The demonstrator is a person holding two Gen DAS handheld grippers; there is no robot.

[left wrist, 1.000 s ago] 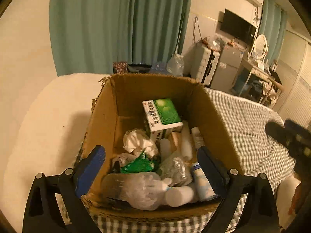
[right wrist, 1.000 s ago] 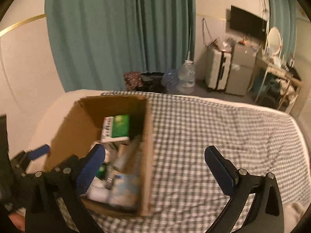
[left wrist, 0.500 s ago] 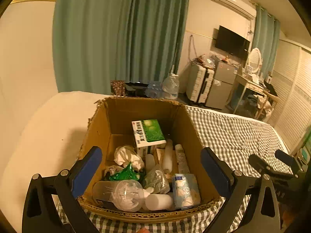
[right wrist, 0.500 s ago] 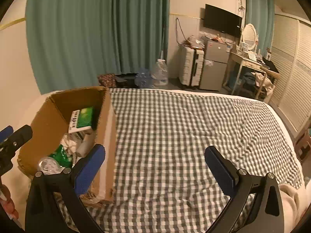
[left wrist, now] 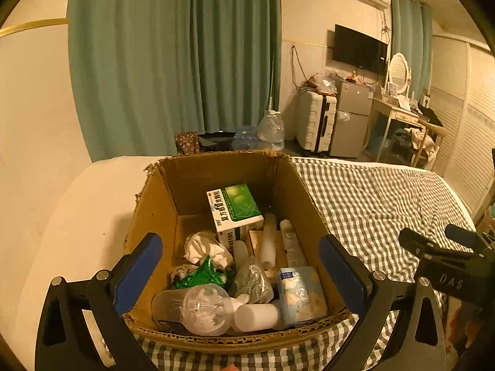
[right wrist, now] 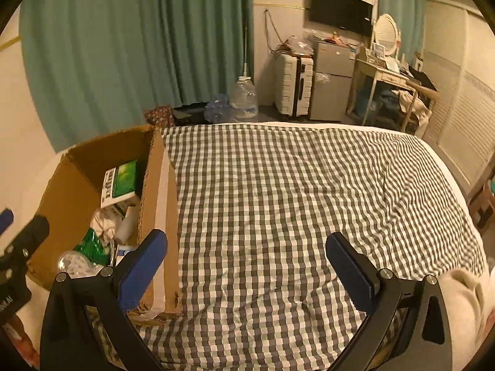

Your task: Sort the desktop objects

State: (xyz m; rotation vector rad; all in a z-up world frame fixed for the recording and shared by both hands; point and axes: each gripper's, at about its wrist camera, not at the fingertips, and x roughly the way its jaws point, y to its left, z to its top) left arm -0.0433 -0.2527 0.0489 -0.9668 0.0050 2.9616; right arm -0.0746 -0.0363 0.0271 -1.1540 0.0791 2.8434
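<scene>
Brimming cardboard box [left wrist: 154,216] holds green-white carton [left wrist: 233,207].

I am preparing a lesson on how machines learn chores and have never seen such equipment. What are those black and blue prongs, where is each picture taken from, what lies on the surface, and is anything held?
There is no robot here. A person carries a hand-held gripper in each hand, each with two blue-padded fingers and a wide-angle camera looking along them.

In the left camera's picture, the left hand-held gripper hangs open over a cardboard box holding a green medicine carton, crumpled tissue, a clear plastic bottle and other small items.

In the right camera's picture, the right hand-held gripper is open above the checked bedcover, box to its left.

Neither holds anything.
</scene>
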